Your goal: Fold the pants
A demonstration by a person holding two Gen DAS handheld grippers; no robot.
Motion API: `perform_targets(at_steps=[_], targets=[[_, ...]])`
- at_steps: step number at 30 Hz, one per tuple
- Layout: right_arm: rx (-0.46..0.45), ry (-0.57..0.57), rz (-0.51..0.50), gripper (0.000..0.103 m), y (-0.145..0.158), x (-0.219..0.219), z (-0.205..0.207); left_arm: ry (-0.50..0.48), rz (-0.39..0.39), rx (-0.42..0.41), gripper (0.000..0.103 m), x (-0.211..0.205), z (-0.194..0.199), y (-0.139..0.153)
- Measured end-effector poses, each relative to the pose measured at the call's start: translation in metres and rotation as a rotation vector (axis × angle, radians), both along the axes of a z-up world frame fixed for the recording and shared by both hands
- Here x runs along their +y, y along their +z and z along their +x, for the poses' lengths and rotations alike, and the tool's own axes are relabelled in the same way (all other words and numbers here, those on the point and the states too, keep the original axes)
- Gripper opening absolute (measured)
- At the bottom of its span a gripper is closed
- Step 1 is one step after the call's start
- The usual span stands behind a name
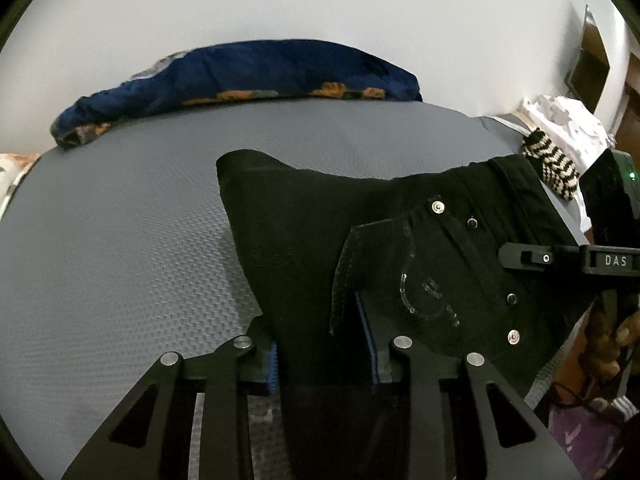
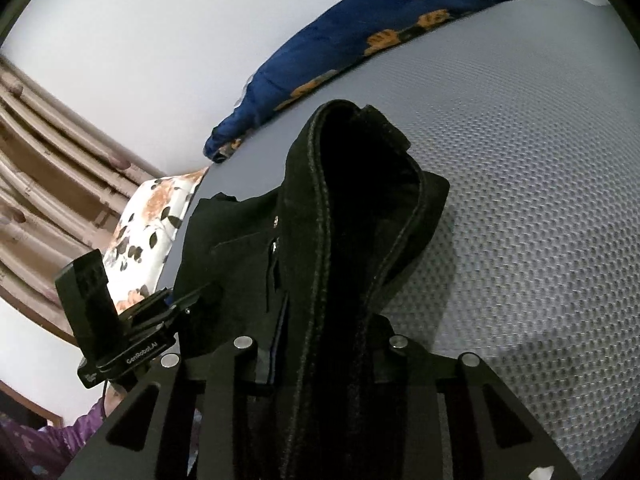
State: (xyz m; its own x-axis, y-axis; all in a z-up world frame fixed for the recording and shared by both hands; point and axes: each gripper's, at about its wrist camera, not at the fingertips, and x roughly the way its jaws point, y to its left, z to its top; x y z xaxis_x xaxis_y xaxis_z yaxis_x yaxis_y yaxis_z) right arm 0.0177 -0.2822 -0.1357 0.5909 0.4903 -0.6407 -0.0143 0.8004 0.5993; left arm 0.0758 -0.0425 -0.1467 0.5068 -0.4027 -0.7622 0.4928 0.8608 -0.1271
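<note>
Black pants (image 1: 400,240) are held bunched above the grey mattress (image 1: 120,240), near edge clamped in the left gripper (image 1: 320,360), waistband clamped in the right gripper (image 2: 320,360). Slippage of thick layers would probably skew the fold.

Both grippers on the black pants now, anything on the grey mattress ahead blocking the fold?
Nothing visible. Left gripper and right gripper each pinch the black pants. The grey mattress beyond is bare up to the blue floral blanket along its far edge; the striped knit item lies aside.
</note>
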Motion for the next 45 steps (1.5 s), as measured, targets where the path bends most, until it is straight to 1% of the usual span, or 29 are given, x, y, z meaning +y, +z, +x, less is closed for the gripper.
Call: perform_targets(at_steps=[14, 23, 35, 45], targets=[[-0.027, 0.053, -0.001, 0.027, 0.018, 0.05, 0.014, 0.053, 0.024, -0.054, 0.032, 0.046, -0.002, 0.025], [-0.05, 0.064, 0.007, 0.027, 0.032, 0.08, 0.025, 0.081, 0.018, -0.089, 0.032, 0.074, 0.003, 0.041], [-0.053, 0.079, 0.015, 0.027, 0.035, 0.107, 0.041, 0.12, 0.006, -0.09, 0.032, 0.102, 0.016, 0.045], [-0.056, 0.089, 0.02, 0.027, 0.035, 0.123, 0.064, 0.153, 0.006, -0.099, 0.032, 0.12, 0.041, 0.047]])
